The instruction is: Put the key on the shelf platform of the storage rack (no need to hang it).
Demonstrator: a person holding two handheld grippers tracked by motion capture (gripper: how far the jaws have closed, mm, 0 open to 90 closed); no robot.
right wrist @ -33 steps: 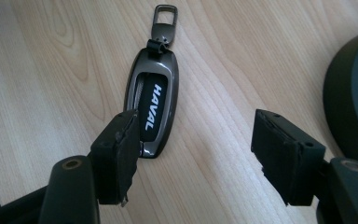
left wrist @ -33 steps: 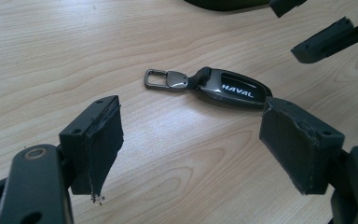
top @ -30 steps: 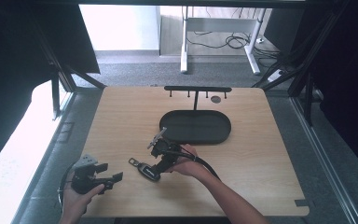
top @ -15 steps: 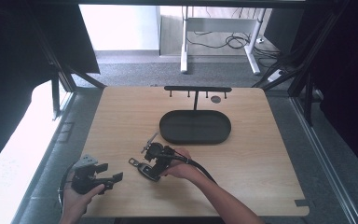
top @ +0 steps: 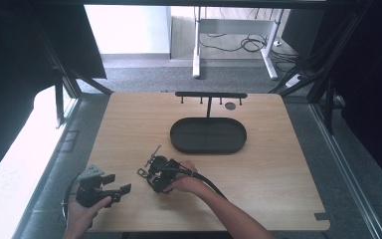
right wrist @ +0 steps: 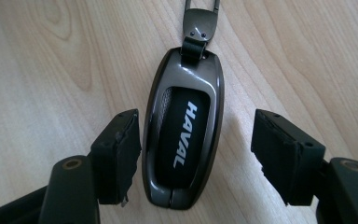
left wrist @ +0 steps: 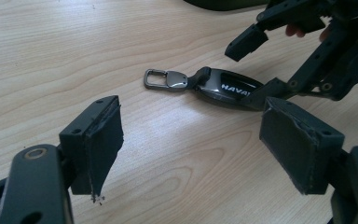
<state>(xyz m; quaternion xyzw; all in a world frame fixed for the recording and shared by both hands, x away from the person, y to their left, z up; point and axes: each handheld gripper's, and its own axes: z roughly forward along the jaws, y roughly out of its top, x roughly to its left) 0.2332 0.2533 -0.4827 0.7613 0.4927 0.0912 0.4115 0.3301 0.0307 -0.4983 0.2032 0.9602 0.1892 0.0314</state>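
Dark metallic car key fob (right wrist: 184, 126), lettered HAVAL in white on its black face, lies flat on the pale wooden table (top: 288, 164) between the spread jaws of the right gripper (right wrist: 196, 154), near the table's near-left part. Its jaws stand apart on either side of the fob, one pad just beside the fob's edge and the other clear of it, so nothing is clamped. A silver metal clip (left wrist: 161, 78) on the fob's end points away from that gripper. In the high view the person's right hand (top: 189, 183) holds this gripper low over the fob, a black cable (top: 211, 181) trailing back along the forearm. To the left, at the near edge, the left gripper (top: 113, 188) sits in the left hand (top: 82, 211) with its jaws wide and empty, pointing right toward the fob. Farther off, toward the middle of the table, rests a black oval tray (top: 208, 135), and behind it stands a black T-shaped rack (top: 210, 95) with small hooks.
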